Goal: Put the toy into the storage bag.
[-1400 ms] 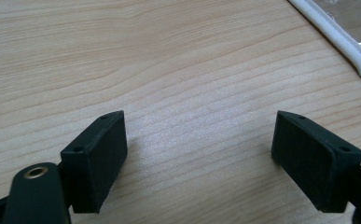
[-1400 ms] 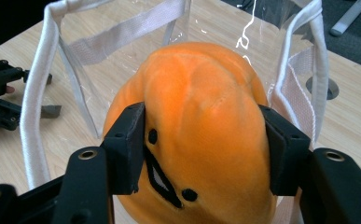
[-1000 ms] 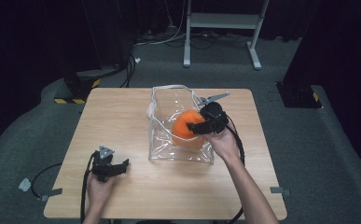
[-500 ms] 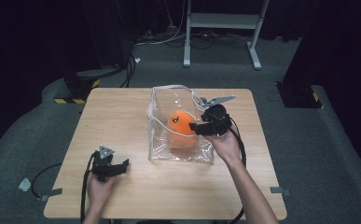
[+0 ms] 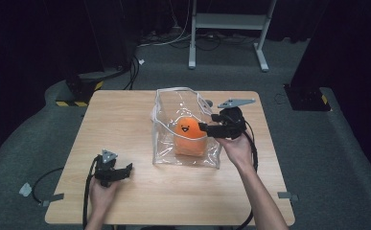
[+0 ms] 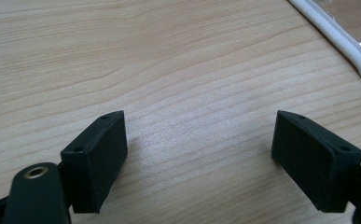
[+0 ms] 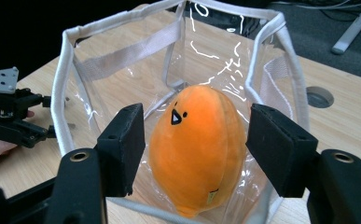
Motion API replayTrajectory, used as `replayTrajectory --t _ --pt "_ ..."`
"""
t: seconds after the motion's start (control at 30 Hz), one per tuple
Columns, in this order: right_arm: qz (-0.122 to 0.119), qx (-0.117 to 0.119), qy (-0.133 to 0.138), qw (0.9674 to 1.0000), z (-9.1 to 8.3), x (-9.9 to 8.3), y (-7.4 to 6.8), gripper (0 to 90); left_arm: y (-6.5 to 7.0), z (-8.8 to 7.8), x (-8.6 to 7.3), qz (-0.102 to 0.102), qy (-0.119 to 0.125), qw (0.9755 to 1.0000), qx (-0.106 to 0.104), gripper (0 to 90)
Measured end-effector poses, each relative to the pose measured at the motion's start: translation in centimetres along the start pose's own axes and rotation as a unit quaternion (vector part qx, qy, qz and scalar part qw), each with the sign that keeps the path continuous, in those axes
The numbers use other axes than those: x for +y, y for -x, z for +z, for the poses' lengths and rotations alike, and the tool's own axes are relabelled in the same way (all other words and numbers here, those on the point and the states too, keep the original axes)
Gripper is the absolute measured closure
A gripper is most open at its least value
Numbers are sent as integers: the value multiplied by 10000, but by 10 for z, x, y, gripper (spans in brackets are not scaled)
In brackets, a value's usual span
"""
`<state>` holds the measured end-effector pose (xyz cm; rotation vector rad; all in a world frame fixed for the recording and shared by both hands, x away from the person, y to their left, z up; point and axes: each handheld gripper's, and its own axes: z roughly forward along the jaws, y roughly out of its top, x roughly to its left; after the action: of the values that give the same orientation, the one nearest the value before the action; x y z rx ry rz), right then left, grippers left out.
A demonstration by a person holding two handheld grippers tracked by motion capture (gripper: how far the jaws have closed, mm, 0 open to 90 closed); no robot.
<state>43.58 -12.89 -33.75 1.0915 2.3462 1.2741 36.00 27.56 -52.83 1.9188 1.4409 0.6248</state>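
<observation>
The orange plush toy (image 7: pixel 201 154) stands upright inside the clear bag (image 5: pixel 164 143), its long axis near vertical and its top tipped slightly away from my right gripper (image 7: pixel 194 144). In the high view the toy (image 5: pixel 189 137) faces the near edge of the table (image 5: pixel 125 120), with its small black eyes and open smiling mouth towards me. It is egg-shaped, soft and ribbed by lengthwise seams, with a small tag low on one side. The bag has see-through walls, white piping on its edges and pale strap handles.

My right gripper (image 5: pixel 207 128) reaches level over the bag's right wall from outside, hand below it and forearm running back to the near table edge. Its jaws stand about half open on either side of the toy; I see a gap between each pad and the plush, so nothing is gripped.

My left gripper (image 5: pixel 112 171) rests low on the table, well to the left of the bag, hand wrapped around it from the near side. Its jaws (image 6: pixel 197 158) are spread wide over bare wood, holding nothing, with the bag's white edge (image 6: pixel 336 39) ahead.
</observation>
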Motion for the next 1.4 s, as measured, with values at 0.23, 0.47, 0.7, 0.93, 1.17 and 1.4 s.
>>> replayTrajectory --t 0.23,0.47,0.7,0.93,1.17,1.4 --pt "-10 -20 121 9999 -9 0 2 362 0 0 0 -1 0 10000 2 184" --pt "31 6 258 9997 -16 -1 4 359 0 0 0 -1 1 10000 0 184" --pt "42 -40 474 9989 -28 -3 6 366 0 0 0 -2 1 10000 0 184" --pt "41 -60 558 9984 -34 -6 9 367 0 0 0 -2 3 10000 1 184" --pt "8 -70 686 9976 -43 -7 9 374 0 0 0 -5 1 10000 5 184" --pt "-34 -124 770 9970 -53 -10 8 382 0 0 0 -5 0 10000 7 184"
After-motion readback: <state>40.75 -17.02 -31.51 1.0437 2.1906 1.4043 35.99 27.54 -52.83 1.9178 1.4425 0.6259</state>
